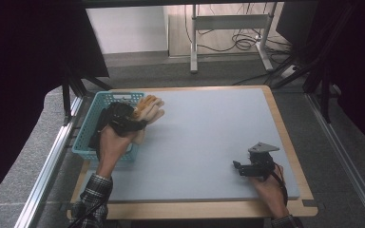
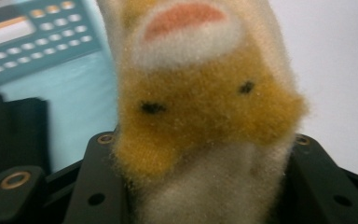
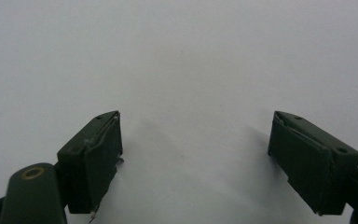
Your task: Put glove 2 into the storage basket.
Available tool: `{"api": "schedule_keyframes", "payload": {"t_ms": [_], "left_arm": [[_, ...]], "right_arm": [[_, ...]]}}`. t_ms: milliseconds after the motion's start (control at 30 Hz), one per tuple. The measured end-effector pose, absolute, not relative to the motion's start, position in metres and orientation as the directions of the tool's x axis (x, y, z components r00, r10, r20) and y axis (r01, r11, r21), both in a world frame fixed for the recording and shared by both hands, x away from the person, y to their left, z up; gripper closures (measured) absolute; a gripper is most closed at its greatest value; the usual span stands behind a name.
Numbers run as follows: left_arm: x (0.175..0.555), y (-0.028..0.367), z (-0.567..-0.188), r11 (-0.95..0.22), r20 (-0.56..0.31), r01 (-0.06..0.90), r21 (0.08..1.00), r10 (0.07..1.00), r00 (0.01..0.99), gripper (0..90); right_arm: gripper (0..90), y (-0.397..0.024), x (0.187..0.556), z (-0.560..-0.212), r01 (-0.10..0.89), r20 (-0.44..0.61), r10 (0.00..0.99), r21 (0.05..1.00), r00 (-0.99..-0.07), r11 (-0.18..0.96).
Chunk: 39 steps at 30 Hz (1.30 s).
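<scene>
The left gripper (image 1: 135, 124) is clenched on a plush toy (image 1: 148, 110). In the left gripper view the toy (image 2: 200, 116) sits between the two black jaws, and its tan and cream pile bulges over both of them. Two small dark marks and a pink patch on a white area show on the toy's face. In the high view the toy hangs over the right rim of a teal plastic basket (image 1: 89, 127), at the boundary between the basket and the open table (image 1: 209, 142). The basket stands at the table's far left corner, with its long side along the left edge. The left hand (image 1: 111, 145) wraps the gripper body from behind, over the basket's near end.

The right gripper (image 1: 236, 166) rests near the table's near right corner, well apart from the toy and the basket. In the right gripper view its jaws stand wide and released, with bare pale blue-grey table surface between them. The right hand (image 1: 268, 187) holds it from the near edge, and a grey three-cornered plate (image 1: 263, 147) sits on top of it.
</scene>
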<state>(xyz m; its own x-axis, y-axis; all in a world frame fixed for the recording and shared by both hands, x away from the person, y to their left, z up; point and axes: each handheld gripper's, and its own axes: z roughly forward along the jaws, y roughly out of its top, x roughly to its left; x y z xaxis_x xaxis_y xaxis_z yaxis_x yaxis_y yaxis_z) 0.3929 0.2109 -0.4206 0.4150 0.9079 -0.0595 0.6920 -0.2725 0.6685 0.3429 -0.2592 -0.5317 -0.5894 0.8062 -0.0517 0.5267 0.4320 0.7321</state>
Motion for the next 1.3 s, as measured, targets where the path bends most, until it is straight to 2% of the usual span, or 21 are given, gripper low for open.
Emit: {"api": "schedule_keyframes", "payload": {"t_ms": [267, 533, 667, 1133, 1200, 1300], "left_arm": [[0.401, 0.253, -0.427, -0.181, -0.057, 0.733, 0.656, 0.956, 0.287, 53.0], [0.417, 0.28, -0.447, -0.129, -0.045, 0.79, 0.599, 0.98, 0.195, 52.5], [0.428, 0.282, -0.459, -0.142, -0.033, 0.82, 0.555, 0.981, 0.192, 52.0], [0.464, 0.258, -0.497, -0.188, -0.077, 0.879, 0.439, 0.967, 0.245, 48.1], [0.467, 0.256, -0.501, -0.201, -0.087, 0.886, 0.417, 0.962, 0.258, 45.3], [0.471, 0.256, -0.506, -0.207, -0.108, 0.904, 0.375, 0.958, 0.264, 34.2]], "right_arm": [[16.9, -0.259, 0.343, -0.532, 0.527, -0.051, 0.807, 0.732, -0.589, 0.431], [16.9, -0.259, 0.343, -0.532, 0.527, -0.051, 0.807, 0.732, -0.589, 0.431], [16.9, -0.259, 0.343, -0.532, 0.527, -0.051, 0.806, 0.732, -0.589, 0.431], [16.9, -0.259, 0.343, -0.532, 0.527, -0.051, 0.806, 0.733, -0.589, 0.431], [16.9, -0.259, 0.343, -0.532, 0.527, -0.05, 0.806, 0.733, -0.589, 0.431], [16.9, -0.259, 0.343, -0.532, 0.527, -0.05, 0.806, 0.733, -0.589, 0.431]]}}
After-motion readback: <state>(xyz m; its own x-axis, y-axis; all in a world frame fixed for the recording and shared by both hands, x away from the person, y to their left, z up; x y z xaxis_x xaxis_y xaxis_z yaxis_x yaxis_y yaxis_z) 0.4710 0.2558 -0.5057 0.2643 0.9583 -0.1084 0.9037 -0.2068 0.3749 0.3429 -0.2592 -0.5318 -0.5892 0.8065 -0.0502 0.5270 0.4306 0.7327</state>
